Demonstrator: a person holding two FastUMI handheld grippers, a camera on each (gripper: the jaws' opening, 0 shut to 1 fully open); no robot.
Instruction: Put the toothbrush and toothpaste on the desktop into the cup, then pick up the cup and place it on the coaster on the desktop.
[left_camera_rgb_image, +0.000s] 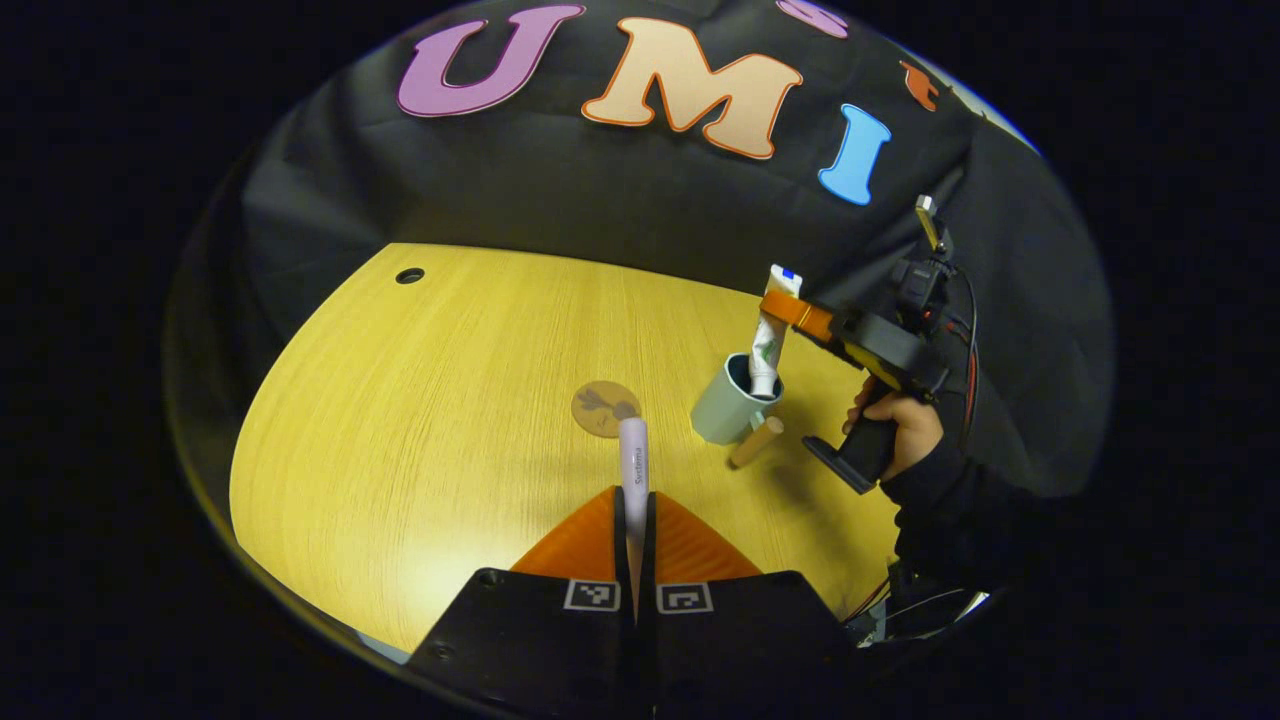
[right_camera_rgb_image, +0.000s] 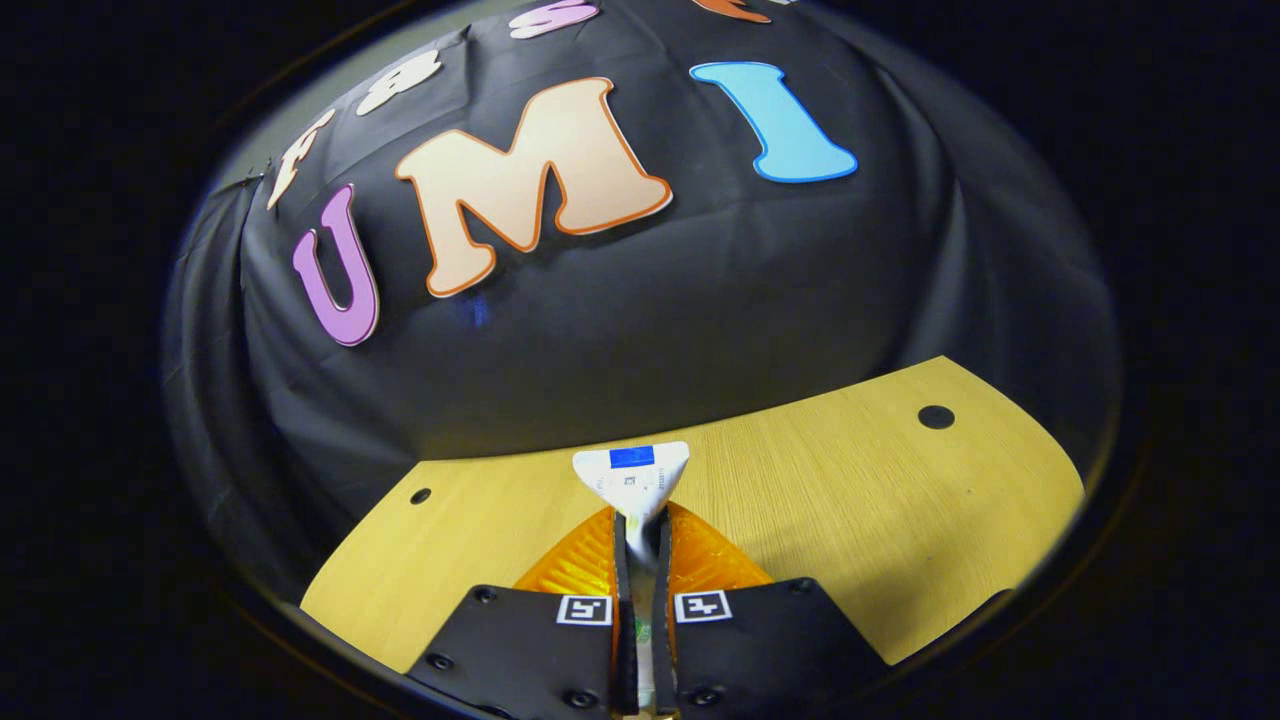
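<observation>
Left gripper view: unreadable small print on clamped toothbrush (left_camera_rgb_image: 633, 462).

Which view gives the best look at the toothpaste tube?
The left gripper view: the toothpaste tube stands with its lower end in the cup, pinched by the right tongs. The right gripper view catches just its crimped end.

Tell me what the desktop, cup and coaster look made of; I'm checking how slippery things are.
Desktop: yellowish wood or wood-look laminate, fine straight grain, smooth with a soft sheen. Cup: pale grey-green, even matte surface, probably ceramic or plastic; can't tell which. Coaster: thin brown disc with a darker print, dull finish, possibly cork or wood.
</observation>
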